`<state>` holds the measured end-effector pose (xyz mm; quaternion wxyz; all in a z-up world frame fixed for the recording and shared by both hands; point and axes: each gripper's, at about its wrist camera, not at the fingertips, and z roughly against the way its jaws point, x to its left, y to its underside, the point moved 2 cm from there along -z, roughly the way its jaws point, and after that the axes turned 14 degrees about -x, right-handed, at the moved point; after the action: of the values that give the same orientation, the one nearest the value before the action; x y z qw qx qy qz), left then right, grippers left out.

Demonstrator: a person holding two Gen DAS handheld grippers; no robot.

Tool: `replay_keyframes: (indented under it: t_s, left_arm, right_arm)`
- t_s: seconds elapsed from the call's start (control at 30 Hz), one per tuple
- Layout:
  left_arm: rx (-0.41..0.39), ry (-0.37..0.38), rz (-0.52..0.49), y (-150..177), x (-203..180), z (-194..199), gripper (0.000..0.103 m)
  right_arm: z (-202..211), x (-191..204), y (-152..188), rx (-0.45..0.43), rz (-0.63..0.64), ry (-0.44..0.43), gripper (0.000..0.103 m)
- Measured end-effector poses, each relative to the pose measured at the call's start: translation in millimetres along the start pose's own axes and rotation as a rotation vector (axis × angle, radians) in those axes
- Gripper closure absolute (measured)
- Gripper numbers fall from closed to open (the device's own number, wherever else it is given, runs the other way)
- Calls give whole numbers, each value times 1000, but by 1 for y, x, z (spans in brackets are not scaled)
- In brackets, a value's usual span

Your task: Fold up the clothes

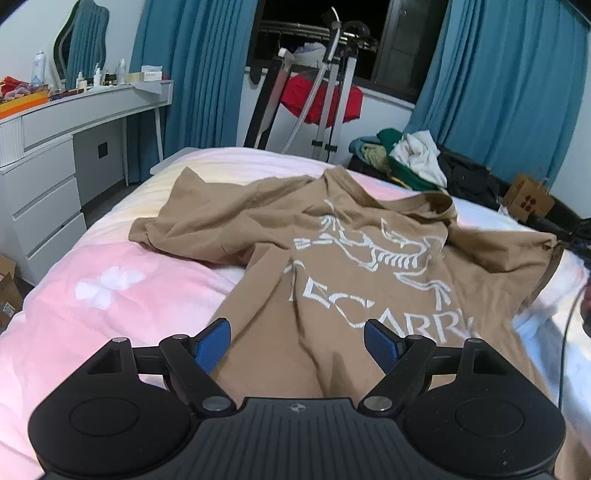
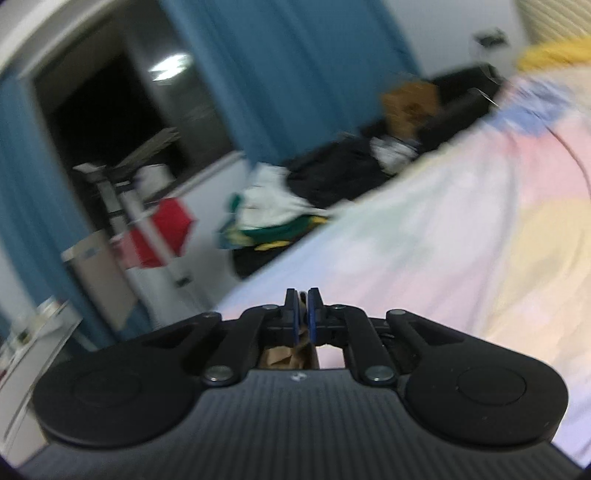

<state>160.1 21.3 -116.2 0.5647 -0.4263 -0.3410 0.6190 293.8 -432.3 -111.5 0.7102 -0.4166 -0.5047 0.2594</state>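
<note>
Tan cotton shirt [image 1: 332, 266] lies rumpled on fleecy pastel blanket [image 1: 110, 280].

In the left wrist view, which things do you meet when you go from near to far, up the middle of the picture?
Open left gripper → tan T-shirt with a white printed logo → pink bed cover → red cloth on the metal drying rack → dark window.
</note>
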Motion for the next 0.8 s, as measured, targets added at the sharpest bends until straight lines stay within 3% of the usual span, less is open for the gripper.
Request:
replay_keyframes:
  t_s: [0.17,0.27,0.37,0.43,0.47,0.5,0.57,0.6,0.8]
  left_arm:
    - [25,-3,-28,5,-6,-15,22]
    - [32,3,-60,8,-9,-22,22]
    - [33,13,-81,11,-10,-23,22]
    - [28,21,-84,11,-9,-22,22]
    - [25,24,-83,11,-9,-21,22]
    - [23,28,-81,11,-9,-20,22]
    - [19,36,-80,11,-9,-18,22]
    - [18,38,-82,11,-9,-17,22]
    - [16,43,-91,12,-8,-16,22]
  right_arm:
    - [-39,-70,41,95,-78,139,95]
    - [-40,-92,53,110,-152,153,95]
    - [-32,-86,40,39,-152,140,92]
    - [-24,-77,28,-23,-138,70,84]
    - [-20,-72,21,-53,-119,33,68]
    - [-19,-63,17,-76,-82,-4,59]
    - [-14,-39,16,-98,16,-124,24]
    - [-15,-28,21,-68,57,-171,18]
    - [-37,39,76,180,349,-413,20]
